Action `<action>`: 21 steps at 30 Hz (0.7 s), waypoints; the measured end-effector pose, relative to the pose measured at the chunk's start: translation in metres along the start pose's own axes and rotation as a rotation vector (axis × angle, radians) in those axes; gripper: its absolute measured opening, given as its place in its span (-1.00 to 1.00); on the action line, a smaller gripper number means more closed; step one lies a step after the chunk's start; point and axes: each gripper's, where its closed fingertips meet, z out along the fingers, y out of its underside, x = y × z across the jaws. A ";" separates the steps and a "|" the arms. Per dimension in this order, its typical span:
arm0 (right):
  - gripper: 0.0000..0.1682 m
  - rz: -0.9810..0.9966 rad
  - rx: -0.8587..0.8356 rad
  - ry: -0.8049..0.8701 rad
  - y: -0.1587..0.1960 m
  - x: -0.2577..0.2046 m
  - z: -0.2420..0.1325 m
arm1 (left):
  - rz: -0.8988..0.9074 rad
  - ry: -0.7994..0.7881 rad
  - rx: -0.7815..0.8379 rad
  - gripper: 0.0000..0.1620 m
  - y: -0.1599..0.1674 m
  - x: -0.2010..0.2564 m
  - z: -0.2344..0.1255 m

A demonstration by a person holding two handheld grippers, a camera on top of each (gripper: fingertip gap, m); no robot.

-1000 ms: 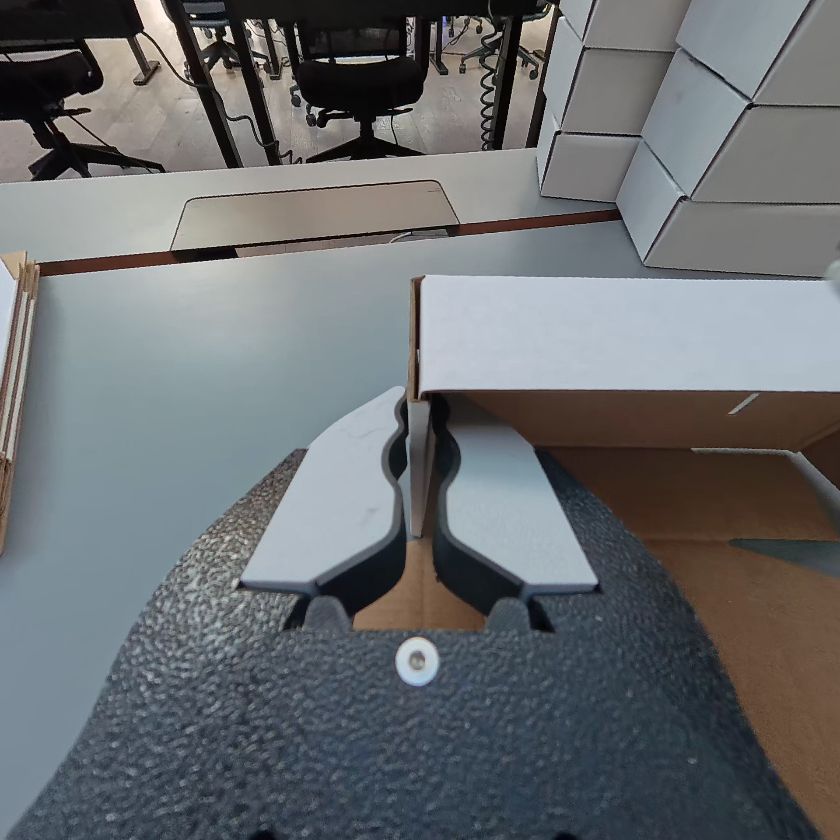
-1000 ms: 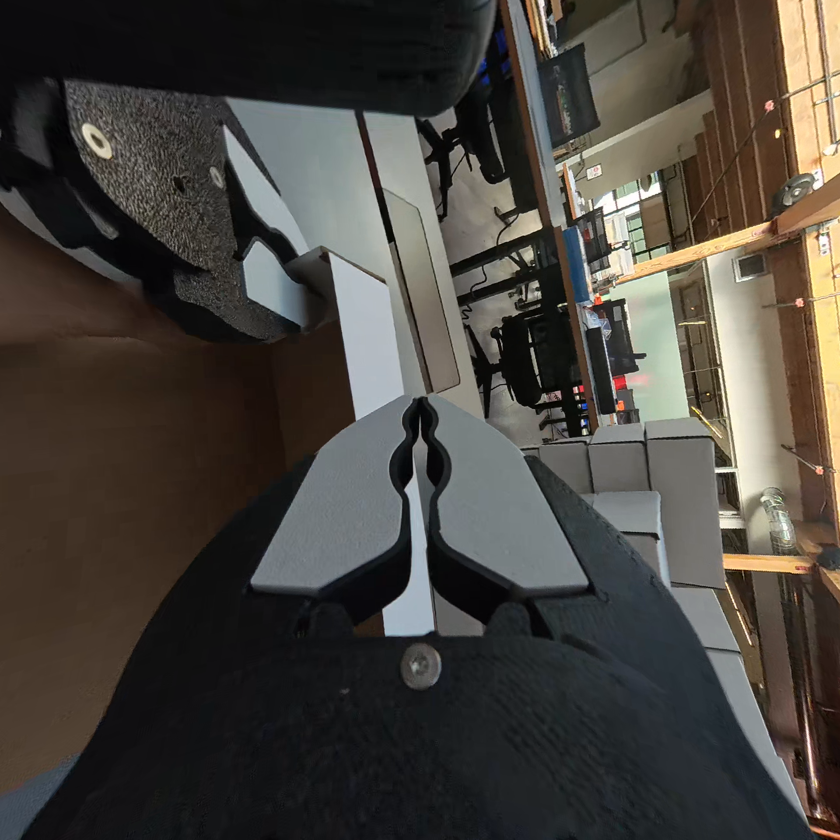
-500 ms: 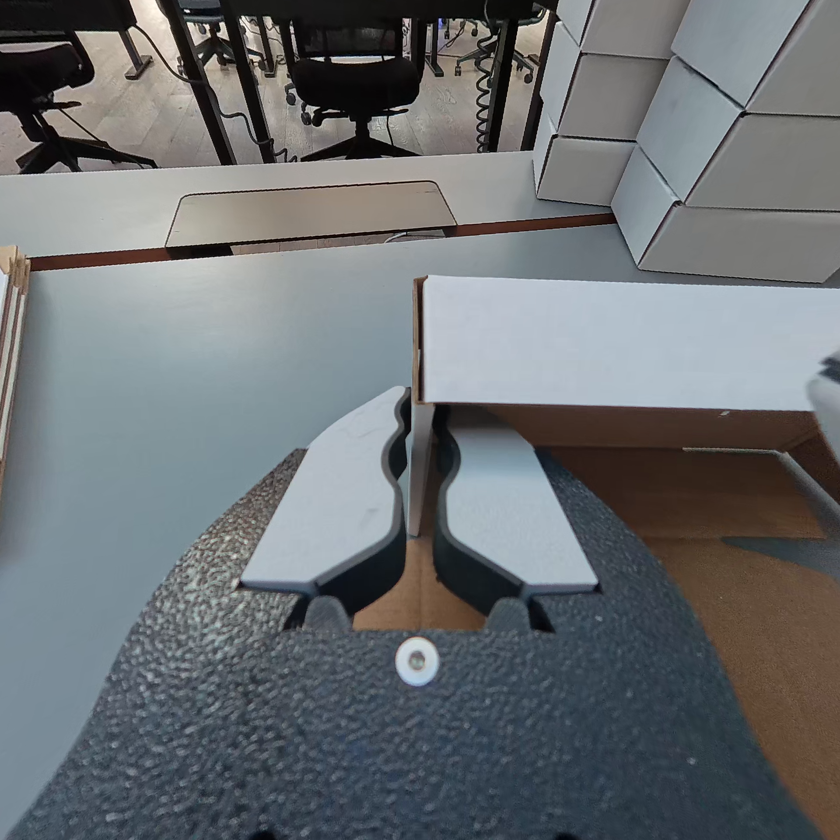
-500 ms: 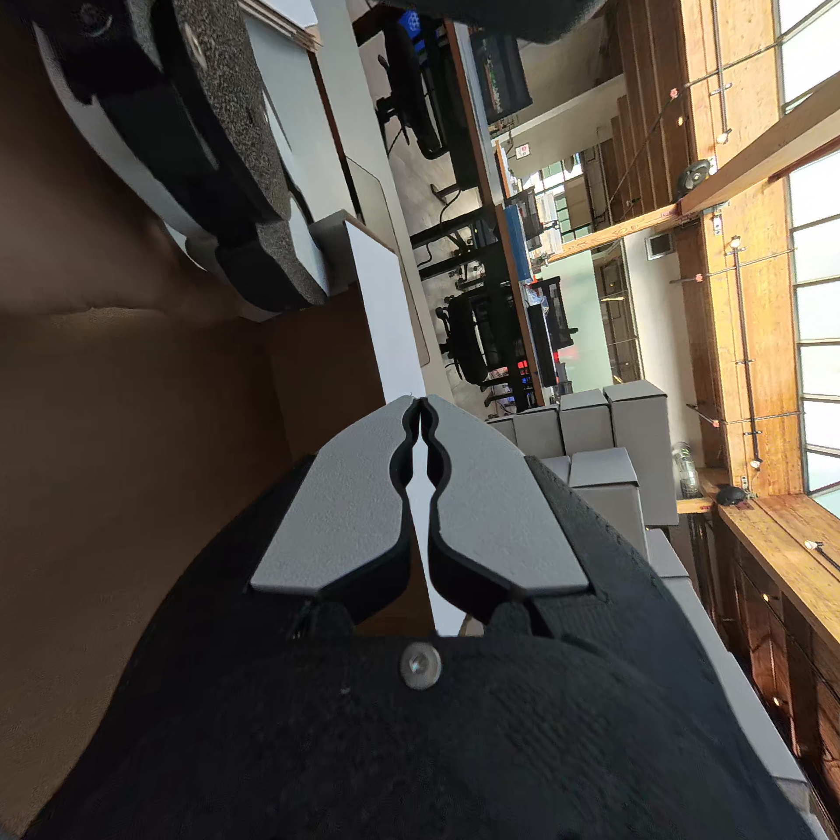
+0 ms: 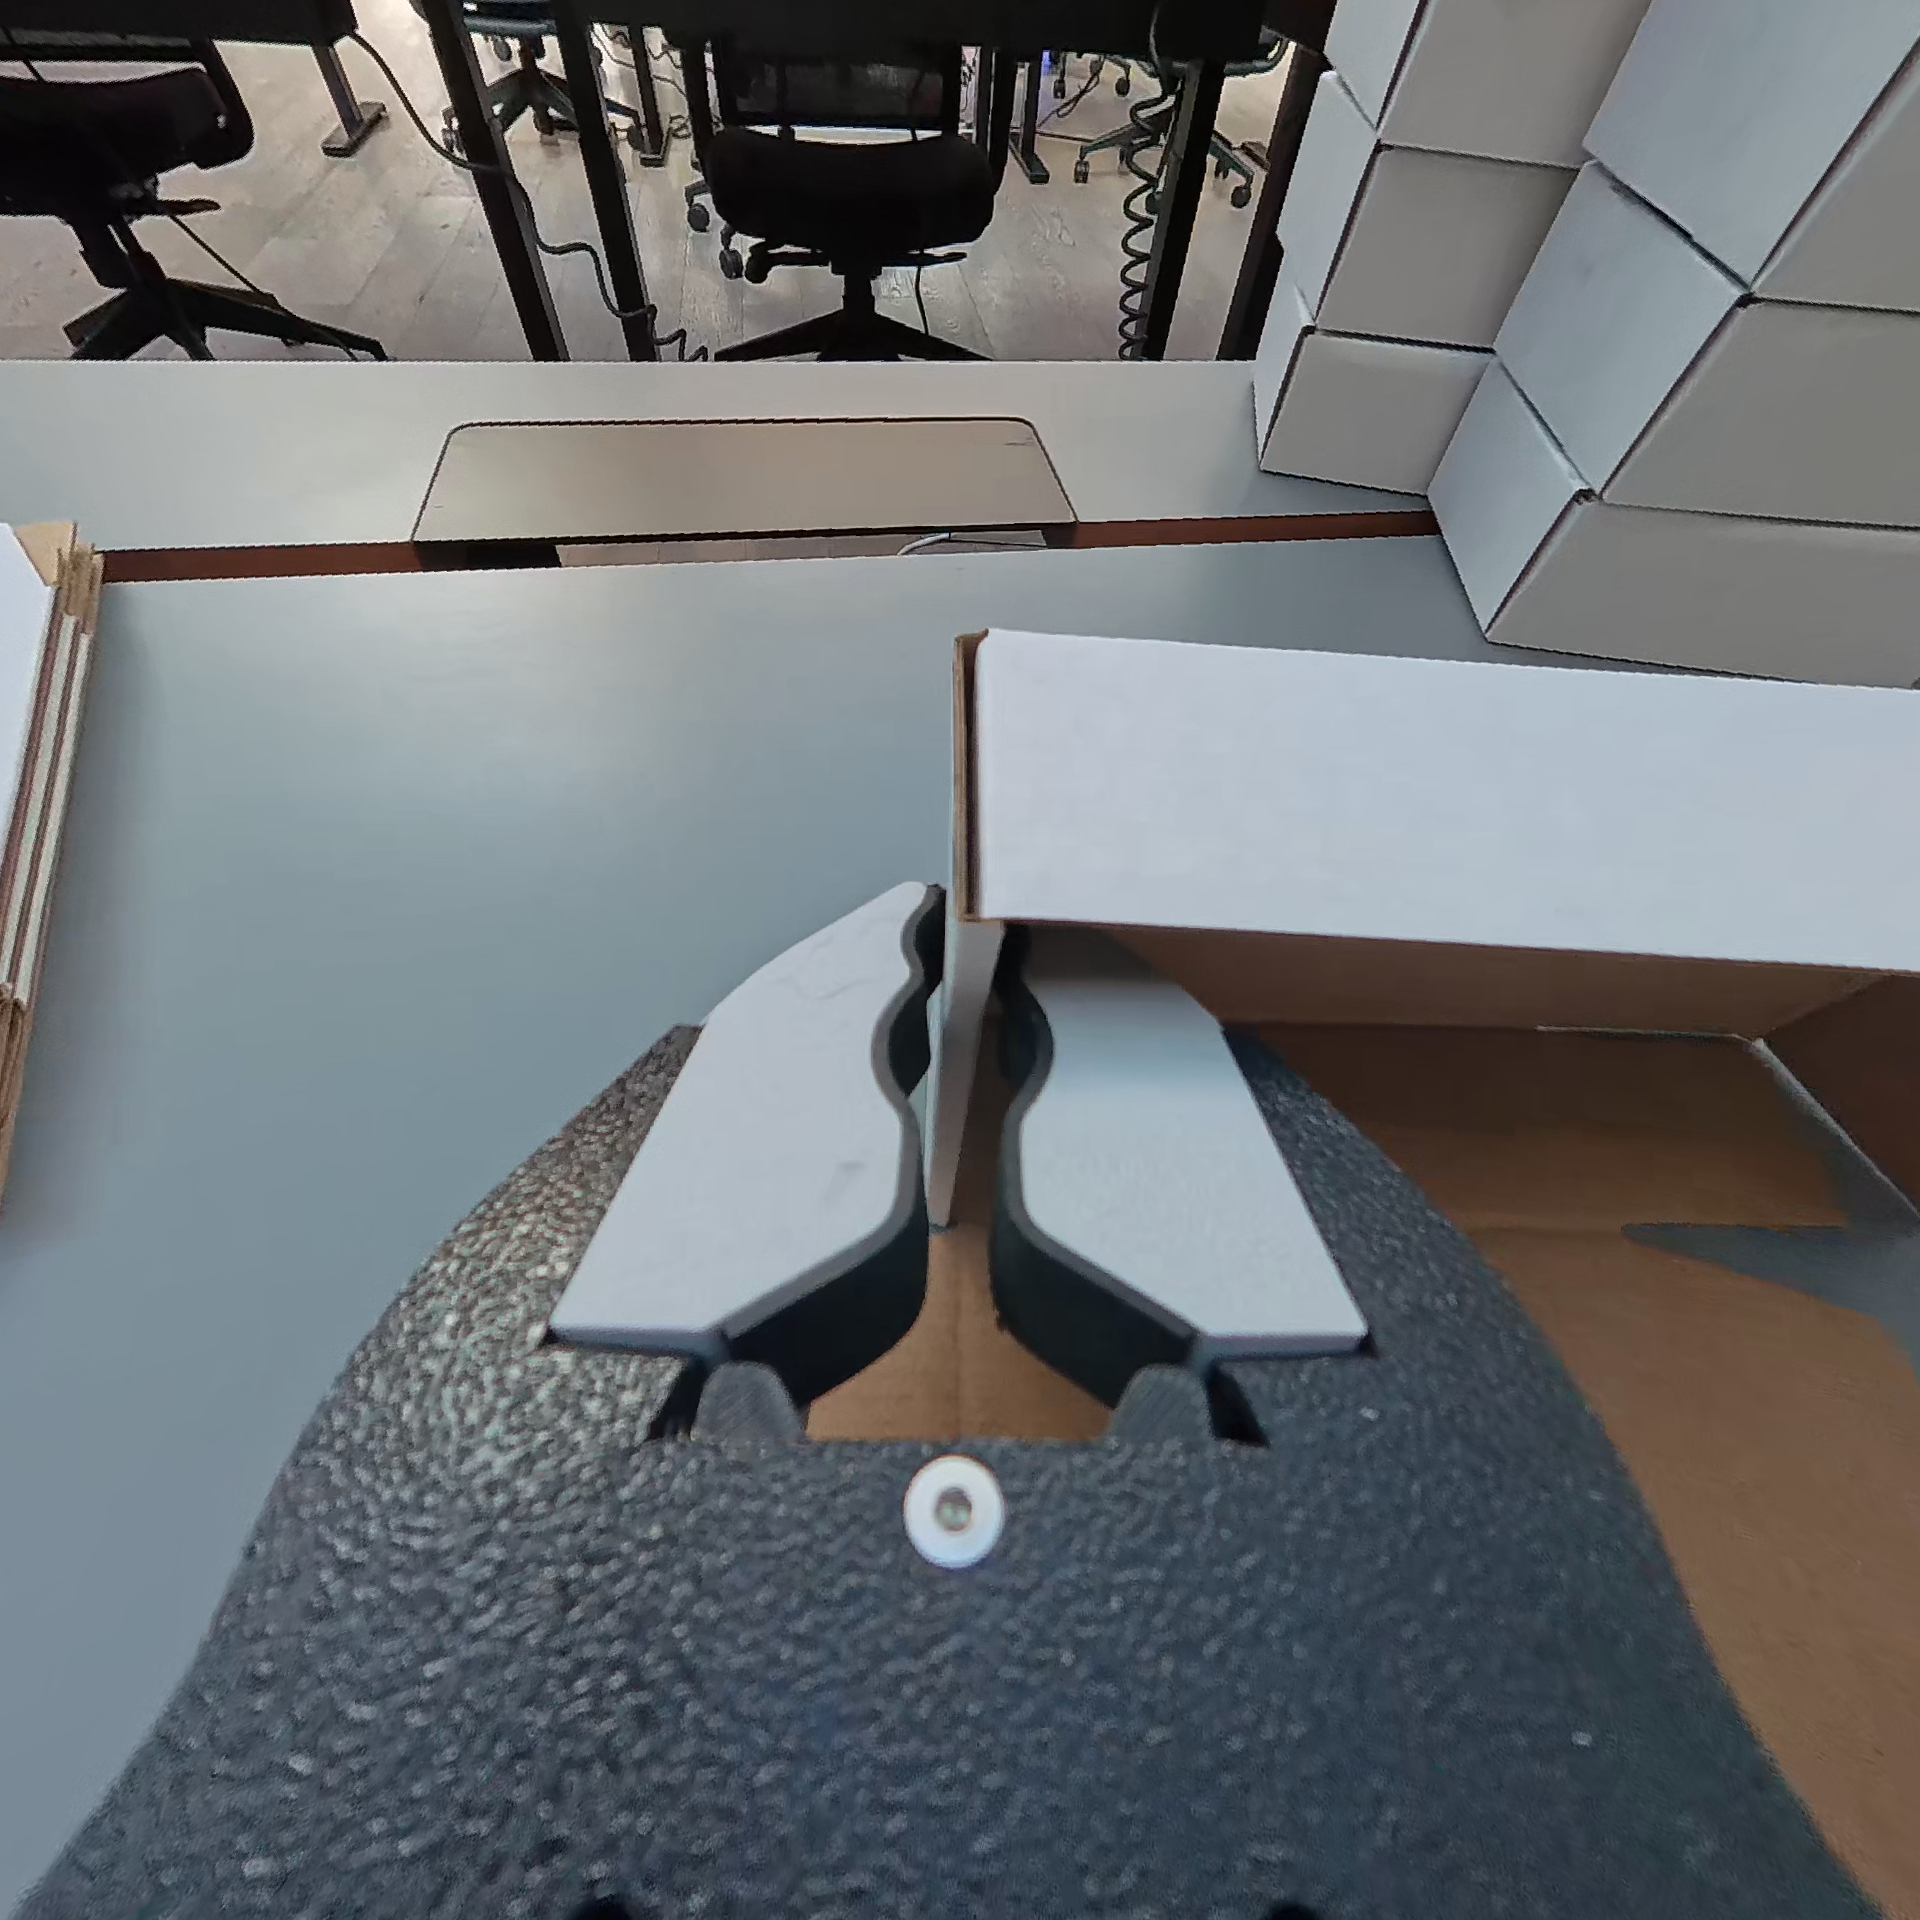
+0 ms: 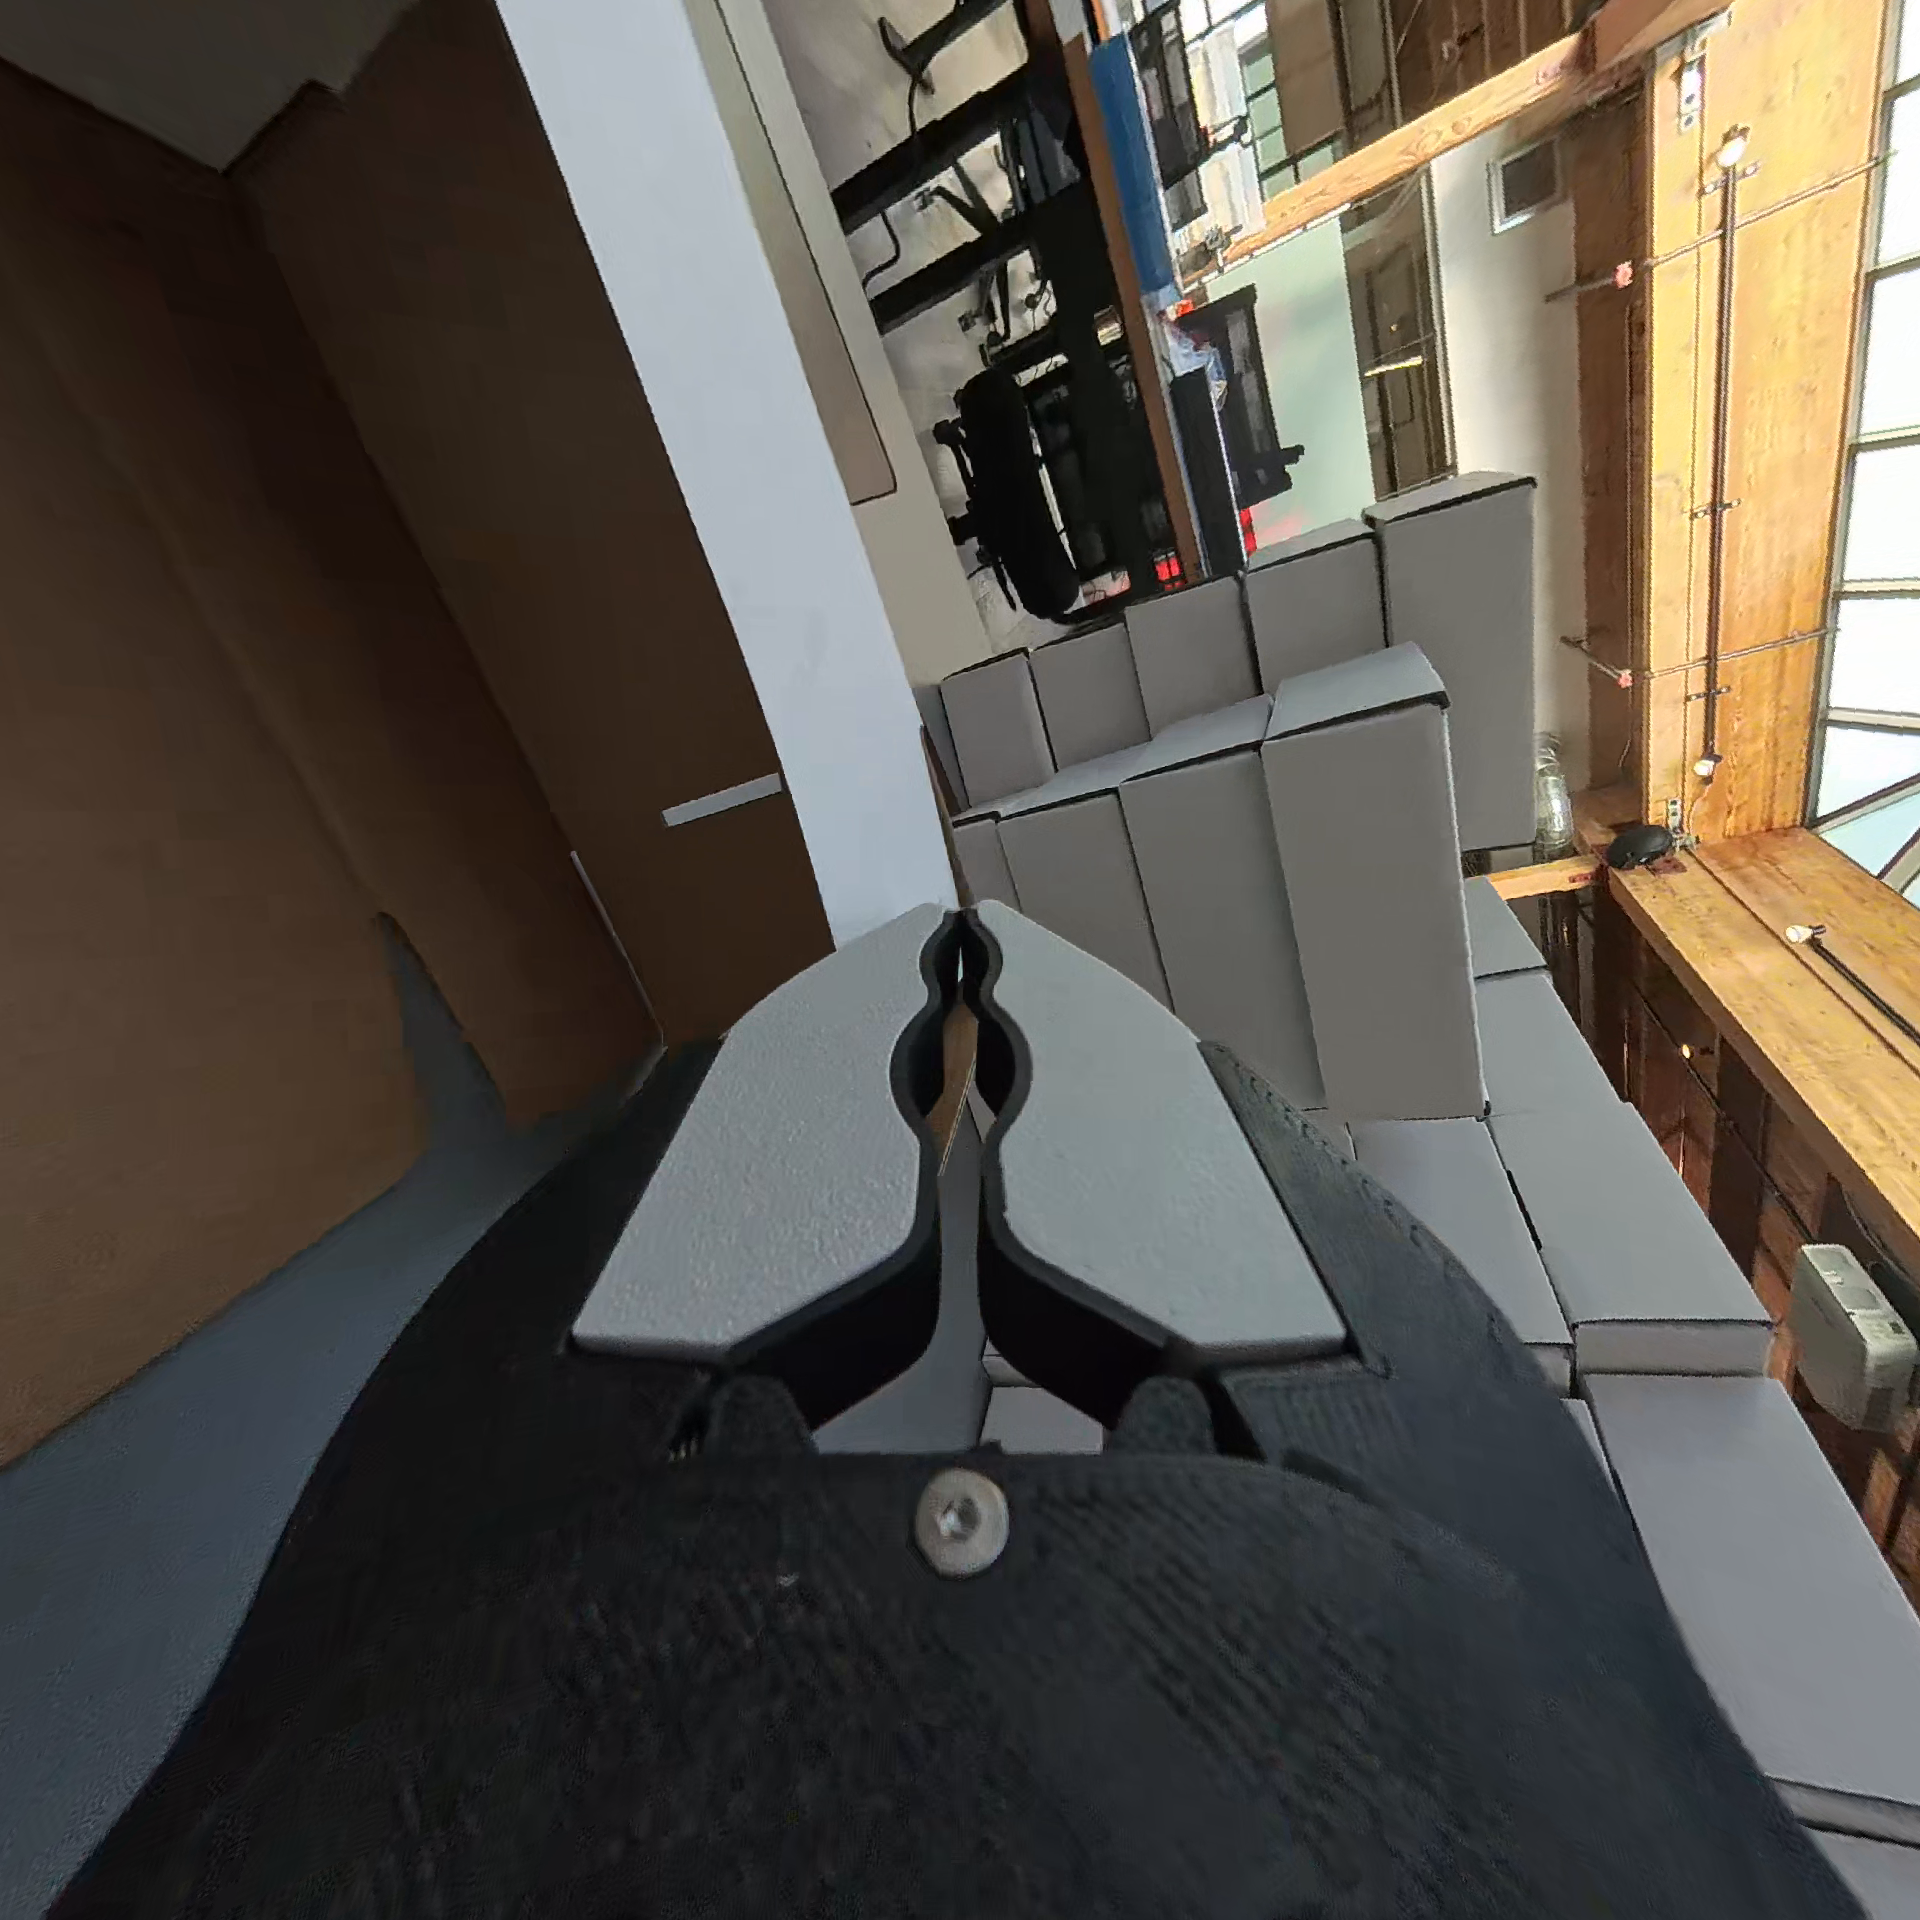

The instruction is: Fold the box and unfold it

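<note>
The box is white outside and brown inside, and lies partly folded on the grey table (image 5: pixel 468 831). Its long white wall (image 5: pixel 1403 790) leans over the brown floor (image 5: pixel 1558 1403). My left gripper (image 5: pixel 966 930) is shut on the upright white side flap (image 5: pixel 958 1081) at the box's left end. In the right wrist view the box's brown inside (image 6: pixel 312 623) and white wall (image 6: pixel 717 499) fill the left. My right gripper (image 6: pixel 966 925) is shut on a thin brown cardboard edge (image 6: pixel 958 1070) of the box. Neither view shows the other gripper.
A pile of folded white boxes (image 5: pixel 1683 395) stands at the back right, close to the box; it also shows in the right wrist view (image 6: pixel 1299 831). A stack of flat cardboard (image 5: pixel 42 852) lies at the left table edge. Office chairs (image 5: pixel 847 177) stand beyond the table.
My right gripper has swung along the box's wall towards its right end; the left gripper has left its view. My left gripper keeps its hold on the side flap, hardly moving.
</note>
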 end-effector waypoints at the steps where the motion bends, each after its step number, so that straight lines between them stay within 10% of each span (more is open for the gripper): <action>1: -1.00 -0.025 -0.028 -0.015 0.000 -0.005 0.001 | -0.007 0.001 0.000 -0.91 0.000 -0.001 0.000; 10: -1.00 0.106 -0.103 -0.104 -0.010 -0.037 0.011 | -0.059 0.014 0.005 -0.91 0.000 -0.004 -0.001; 21: -1.00 0.990 0.236 -0.308 -0.048 -0.024 0.005 | 0.040 -0.055 0.130 -0.91 -0.013 -0.003 -0.025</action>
